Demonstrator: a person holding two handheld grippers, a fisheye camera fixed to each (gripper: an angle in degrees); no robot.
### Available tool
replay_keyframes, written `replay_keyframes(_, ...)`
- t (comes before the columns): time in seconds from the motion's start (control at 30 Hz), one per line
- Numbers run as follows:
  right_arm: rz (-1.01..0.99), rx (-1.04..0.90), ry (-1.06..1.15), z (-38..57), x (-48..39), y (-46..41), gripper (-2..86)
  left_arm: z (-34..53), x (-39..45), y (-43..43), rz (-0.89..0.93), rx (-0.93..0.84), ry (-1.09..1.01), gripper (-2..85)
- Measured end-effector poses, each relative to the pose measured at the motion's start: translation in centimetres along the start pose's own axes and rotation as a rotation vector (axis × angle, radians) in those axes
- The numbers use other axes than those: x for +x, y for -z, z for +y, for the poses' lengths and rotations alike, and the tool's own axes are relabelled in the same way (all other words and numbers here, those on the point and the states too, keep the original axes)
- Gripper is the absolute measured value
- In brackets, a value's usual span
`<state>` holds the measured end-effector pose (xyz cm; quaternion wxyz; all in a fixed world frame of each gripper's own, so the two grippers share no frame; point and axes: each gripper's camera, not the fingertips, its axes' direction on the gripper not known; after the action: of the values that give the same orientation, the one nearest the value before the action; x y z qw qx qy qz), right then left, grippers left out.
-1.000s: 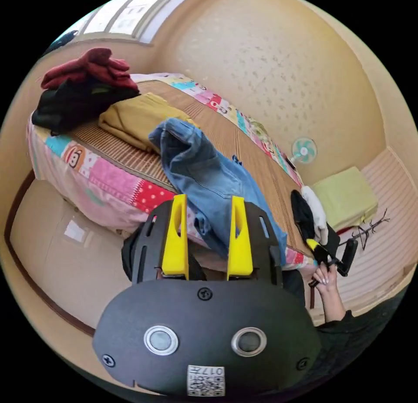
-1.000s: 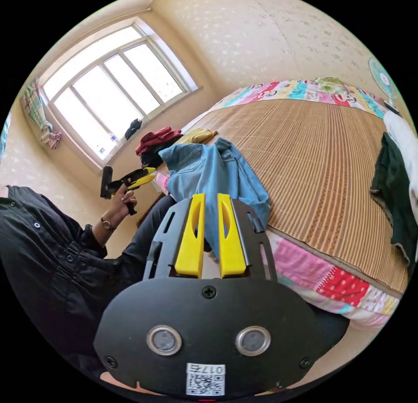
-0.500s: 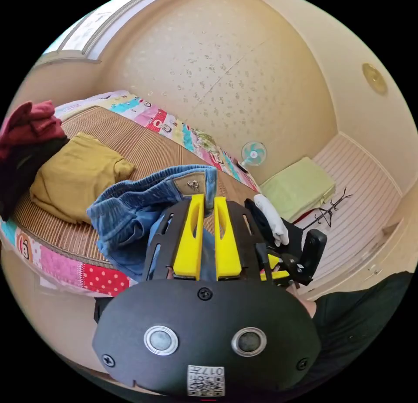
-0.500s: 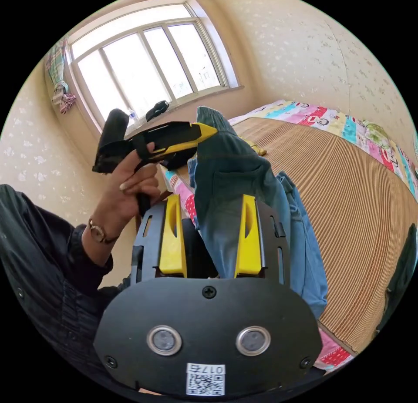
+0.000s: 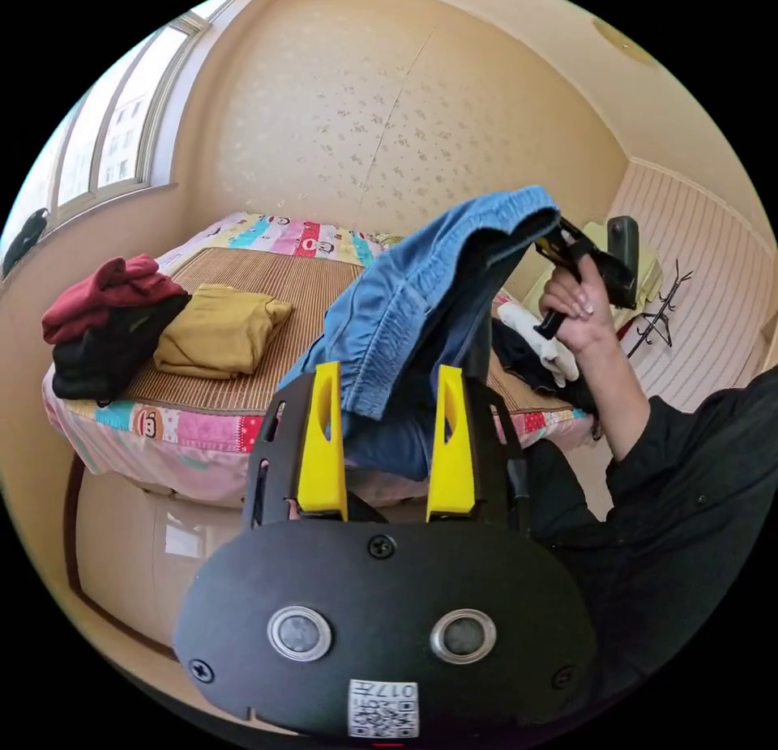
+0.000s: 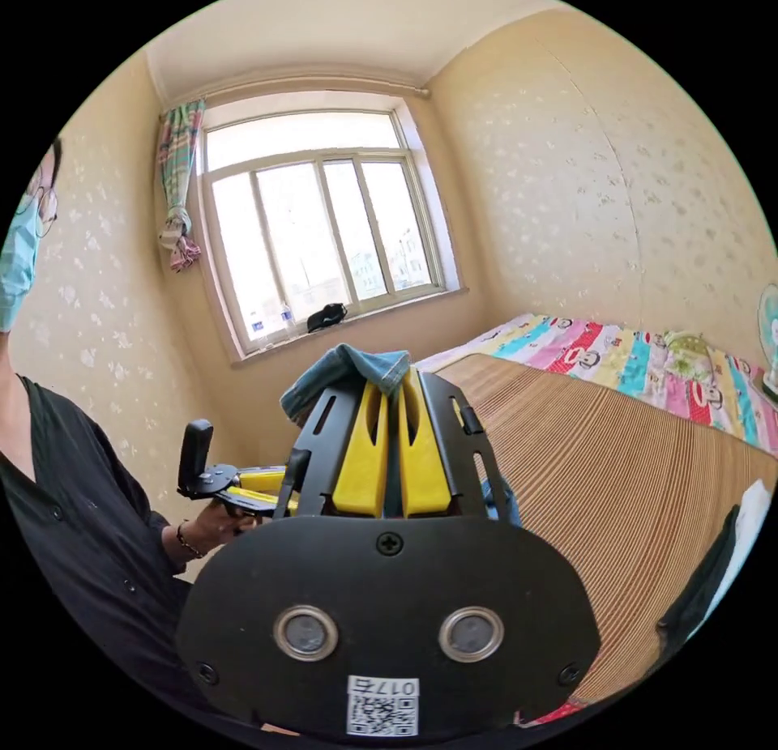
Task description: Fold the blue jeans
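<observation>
Three folded piles (image 5: 219, 341) on mat-covered bed (image 5: 324, 268).

Daylit, bright, warm cast on both views. Source is the window (image 6: 320, 232), at 11 o'clock in the right gripper view, panes blown out to white; same window (image 5: 105, 147) at 10 o'clock in the left gripper view, also clipped. Shadows soft, darkest under the lifted jeans (image 5: 421, 313). Floor (image 5: 174, 539) at 8 o'clock shows a glare patch. Heavy fisheye: walls and bed (image 6: 648, 458) bow, black corners. Focus mostly sharp, little motion blur.
</observation>
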<state>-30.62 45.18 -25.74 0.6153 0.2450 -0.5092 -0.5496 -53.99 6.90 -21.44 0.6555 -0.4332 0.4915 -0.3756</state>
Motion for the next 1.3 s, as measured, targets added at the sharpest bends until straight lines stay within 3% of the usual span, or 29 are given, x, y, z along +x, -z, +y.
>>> replay_keyframes(0.27,0.125,0.064,0.231,-9.9,-8.4,8.9,2.9,1.8,10.8,0.2,-0.245,0.004,-0.413,20.5)
replay_keyframes(0.43,0.151,0.194,0.264,-14.4,-11.9,16.9,2.7,0.9,17.2,2.8,-0.565,0.235,-0.581,17.9)
replay_keyframes(0.63,0.09,0.263,0.329,-18.4,-15.0,25.8,2.9,-1.5,20.8,8.7,-0.57,0.511,-0.641,14.9)
replay_keyframes(0.8,0.079,0.278,0.343,-19.8,-16.4,31.5,2.9,-1.1,21.1,13.2,-0.415,0.604,-0.702,12.6)
replay_keyframes(0.97,0.016,0.311,0.346,-20.5,-16.5,34.3,2.9,-1.6,23.4,13.3,-0.667,0.707,-0.73,2.5)
replay_keyframes(1.07,0.102,0.296,0.336,-21.7,-16.3,35.9,2.7,-3.5,19.4,20.8,-0.345,0.876,-0.514,0.9)
replay_keyframes(1.13,0.181,0.249,0.322,-22.6,-15.9,36.9,2.6,-6.5,12.5,27.0,0.066,0.965,-0.296,0.3)
replay_keyframes(1.2,0.266,0.093,0.322,-24.2,-14.4,37.1,2.3,-9.2,7.6,29.8,0.293,1.01,-0.185,-0.1)
replay_keyframes(1.3,0.231,0.008,0.319,-24.4,-11.8,37.1,2.4,-14.4,3.6,31.7,0.429,0.967,-0.173,-0.4)
